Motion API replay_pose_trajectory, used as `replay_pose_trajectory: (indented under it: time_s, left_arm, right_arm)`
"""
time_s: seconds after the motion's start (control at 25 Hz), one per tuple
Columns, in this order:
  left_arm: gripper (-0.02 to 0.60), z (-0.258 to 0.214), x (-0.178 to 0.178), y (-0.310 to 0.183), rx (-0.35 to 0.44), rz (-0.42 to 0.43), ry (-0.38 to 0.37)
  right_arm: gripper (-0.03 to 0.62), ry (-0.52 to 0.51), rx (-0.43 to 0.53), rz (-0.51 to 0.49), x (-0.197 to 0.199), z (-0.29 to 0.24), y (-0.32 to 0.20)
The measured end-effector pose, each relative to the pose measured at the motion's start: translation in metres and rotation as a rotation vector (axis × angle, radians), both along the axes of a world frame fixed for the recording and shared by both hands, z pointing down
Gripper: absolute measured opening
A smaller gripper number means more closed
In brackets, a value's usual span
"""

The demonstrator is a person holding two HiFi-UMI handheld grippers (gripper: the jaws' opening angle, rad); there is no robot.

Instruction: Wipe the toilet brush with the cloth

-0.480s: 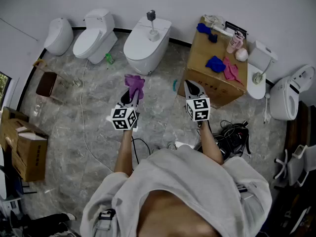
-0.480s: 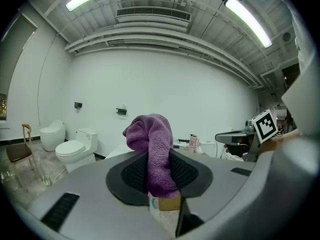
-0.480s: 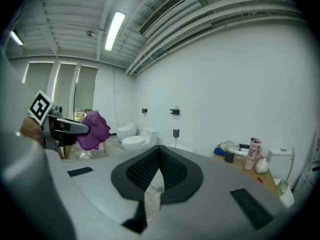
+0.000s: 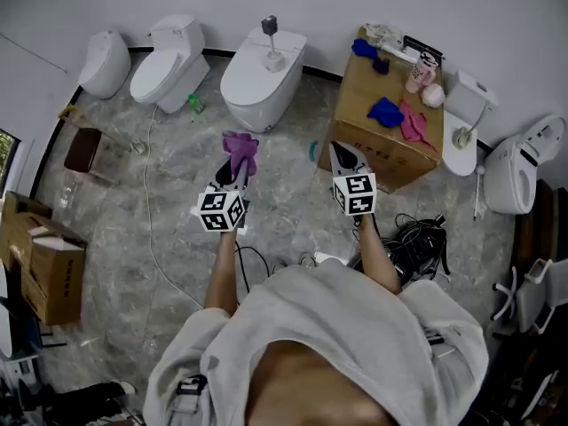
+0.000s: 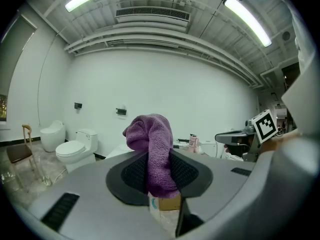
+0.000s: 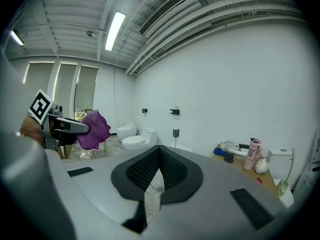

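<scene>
Head view: grey marble floor, toilets along the wall; left gripper clamped on purple cloth, right gripper closed, empty.

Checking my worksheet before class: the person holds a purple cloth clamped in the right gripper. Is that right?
Not quite. The purple cloth is clamped in the left gripper, not the right; the left gripper view shows it between those jaws. The right gripper has its jaws together.
</scene>
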State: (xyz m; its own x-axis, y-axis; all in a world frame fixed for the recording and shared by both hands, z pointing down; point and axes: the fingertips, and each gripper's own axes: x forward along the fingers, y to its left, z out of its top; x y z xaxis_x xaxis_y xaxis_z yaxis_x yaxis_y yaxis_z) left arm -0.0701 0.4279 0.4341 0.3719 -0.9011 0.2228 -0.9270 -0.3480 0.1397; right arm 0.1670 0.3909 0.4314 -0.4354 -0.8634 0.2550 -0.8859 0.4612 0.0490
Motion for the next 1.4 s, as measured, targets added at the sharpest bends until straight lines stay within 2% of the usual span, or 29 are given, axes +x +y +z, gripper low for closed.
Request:
replay_pose_trajectory:
  time_s: [0.56, 0.96, 1.2, 1.4]
  left_arm:
    - [0.109, -0.002, 0.027, -0.006, 0.003, -0.038, -0.014]
    - [0.109, 0.011, 0.047, -0.015, -0.02, -0.043, -0.022]
    - [0.109, 0.022, 0.047, -0.038, -0.036, -0.043, -0.019]
    - [0.109, 0.027, 0.041, -0.079, -0.03, -0.032, -0.008]
  right_arm:
    - [0.031, -0.01, -0.005, -0.086, 0.016, 0.009, -0.004]
    - [0.032, -0.006, -0.027, -0.095, 0.032, 0.027, -0.015]
    - [0.031, 0.001, -0.032, -0.095, 0.031, 0.033, -0.041]
    - [0.031, 0.008, -0.028, -0.093, 0.022, 0.036, -0.077]
